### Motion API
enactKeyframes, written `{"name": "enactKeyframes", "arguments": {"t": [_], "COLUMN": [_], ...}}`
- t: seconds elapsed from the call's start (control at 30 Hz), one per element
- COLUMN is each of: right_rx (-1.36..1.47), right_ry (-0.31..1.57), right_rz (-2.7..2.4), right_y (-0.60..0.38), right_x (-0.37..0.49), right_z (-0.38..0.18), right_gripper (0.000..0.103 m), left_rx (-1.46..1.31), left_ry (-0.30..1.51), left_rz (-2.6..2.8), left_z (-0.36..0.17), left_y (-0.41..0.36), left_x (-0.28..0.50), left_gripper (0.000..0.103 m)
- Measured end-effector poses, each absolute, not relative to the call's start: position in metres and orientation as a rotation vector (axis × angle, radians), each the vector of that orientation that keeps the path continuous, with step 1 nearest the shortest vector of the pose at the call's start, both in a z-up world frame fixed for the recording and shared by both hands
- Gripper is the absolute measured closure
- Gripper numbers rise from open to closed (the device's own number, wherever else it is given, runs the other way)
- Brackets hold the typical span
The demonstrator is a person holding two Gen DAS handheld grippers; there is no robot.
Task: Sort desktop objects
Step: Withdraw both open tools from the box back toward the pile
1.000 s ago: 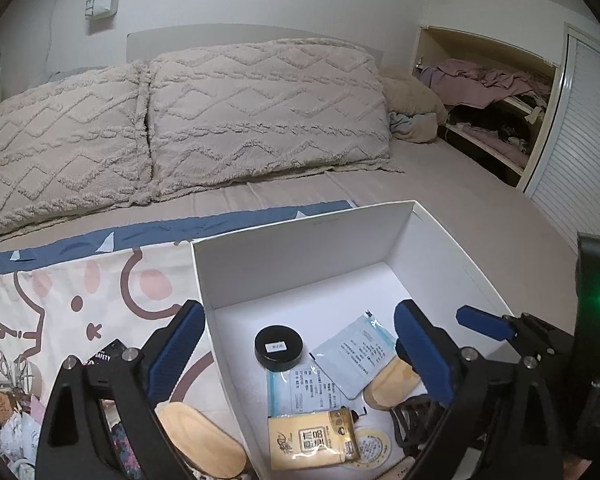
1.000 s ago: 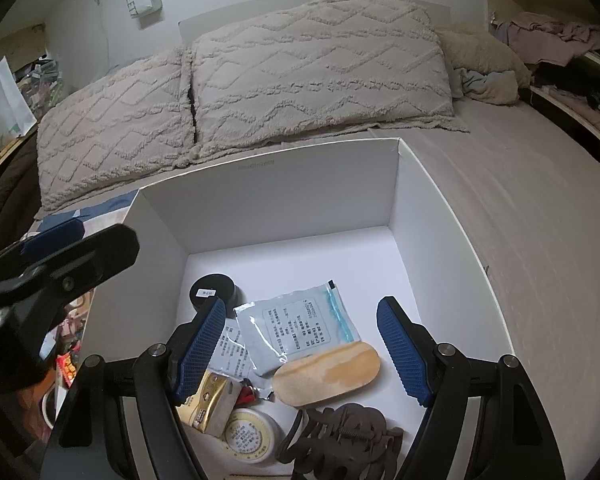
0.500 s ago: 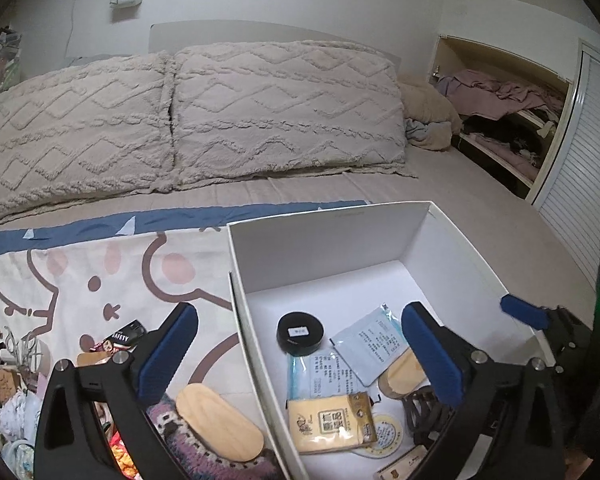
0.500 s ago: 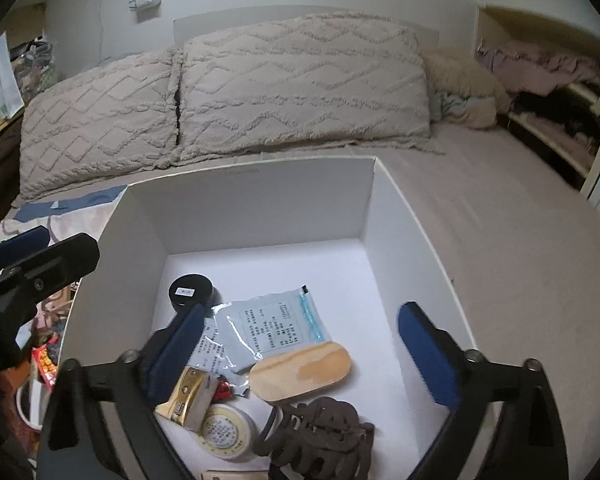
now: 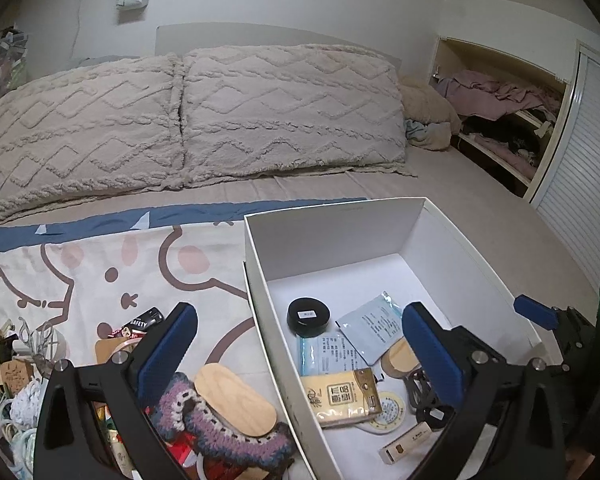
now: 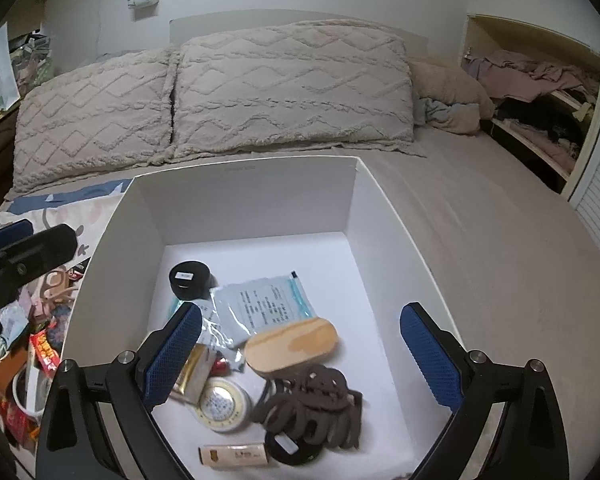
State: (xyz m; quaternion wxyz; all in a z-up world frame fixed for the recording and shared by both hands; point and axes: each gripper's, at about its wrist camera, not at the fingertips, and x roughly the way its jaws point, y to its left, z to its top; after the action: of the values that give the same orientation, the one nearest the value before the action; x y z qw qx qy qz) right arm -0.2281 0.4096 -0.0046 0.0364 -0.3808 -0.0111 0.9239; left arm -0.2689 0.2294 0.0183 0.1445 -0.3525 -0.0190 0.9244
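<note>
Blue-padded jaws of right gripper [image 6: 300,354] just opened wide over white box [image 6: 244,200], left gripper [image 5: 300,354] spread, both empty.

This is a bedroom in a home — a made bed [image 5: 440,184] with two tufted beige pillows [image 5: 292,108] against a pale headboard [image 6: 204,24] fills the view. To the right an open closet [image 6: 540,92] holds heaped clothes on shelves, beside a white slatted door [image 5: 580,184].
</note>
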Motion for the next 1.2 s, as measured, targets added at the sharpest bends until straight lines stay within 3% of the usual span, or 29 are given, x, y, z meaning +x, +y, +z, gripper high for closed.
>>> {"name": "enactKeyframes", "arguments": {"t": [0.5,1.2], "right_rx": [-1.083,-0.957], "right_ry": [0.097,0.077], "right_rz": [2.872,2.897], "right_y": [0.417,0.405], "right_x": [-0.184,-0.105], "right_z": [0.030,0.057], "right_gripper": [0.004,0.004], "left_rx": [-0.949,-0.839], "left_ry": [-0.010,-0.003], "left_rz": [2.694,2.728], "left_z": [0.038,0.068], "left_y": [0.218,0.180], "left_x": [-0.231,-0.161], "left_gripper": [0.000,0.000]}}
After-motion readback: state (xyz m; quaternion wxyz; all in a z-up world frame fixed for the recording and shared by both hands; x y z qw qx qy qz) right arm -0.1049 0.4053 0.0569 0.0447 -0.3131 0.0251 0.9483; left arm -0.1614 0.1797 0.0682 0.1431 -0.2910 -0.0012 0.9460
